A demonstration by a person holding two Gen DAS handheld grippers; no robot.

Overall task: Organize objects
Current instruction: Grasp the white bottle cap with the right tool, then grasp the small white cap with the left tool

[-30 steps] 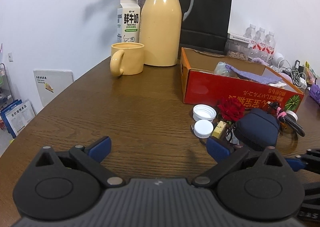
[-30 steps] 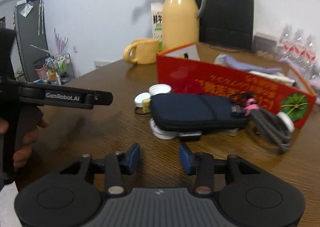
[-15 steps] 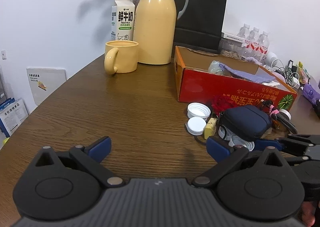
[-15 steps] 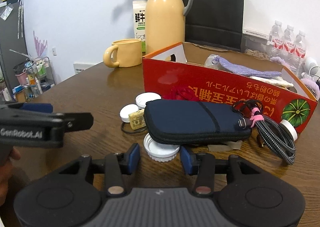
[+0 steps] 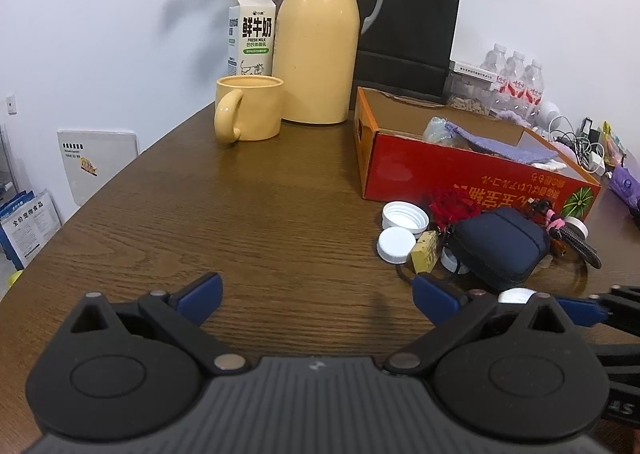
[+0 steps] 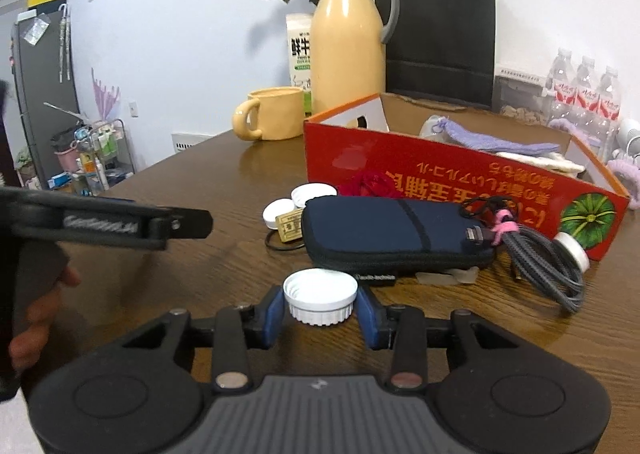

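Observation:
My right gripper point(image 6: 320, 314) has a white ribbed bottle cap point(image 6: 320, 300) between its blue pads. Its jaws are closing and both pads touch the cap's sides. This cap sits just in front of a navy zip pouch point(image 6: 396, 230). Two more white caps point(image 5: 404, 214) lie left of the pouch, by a yellow tag point(image 5: 426, 252). A grey cable point(image 6: 536, 250) lies on the pouch's right. Behind them stands an open red box point(image 6: 460, 178) with cloth items inside. My left gripper point(image 5: 316, 290) hovers wide open over bare table, nothing between its fingers.
At the back stand a yellow mug point(image 5: 248, 114), a yellow thermos jug point(image 5: 320, 42), a milk carton point(image 5: 250, 38) and a black paper bag point(image 5: 408, 26). Water bottles point(image 5: 516, 82) stand at the far right. The wooden table point(image 5: 240, 222) curves away on the left.
The white cap lay loose by the pouch in front of my right gripper; now it sits between the pads, which have closed in on it. My left gripper has kept its place.

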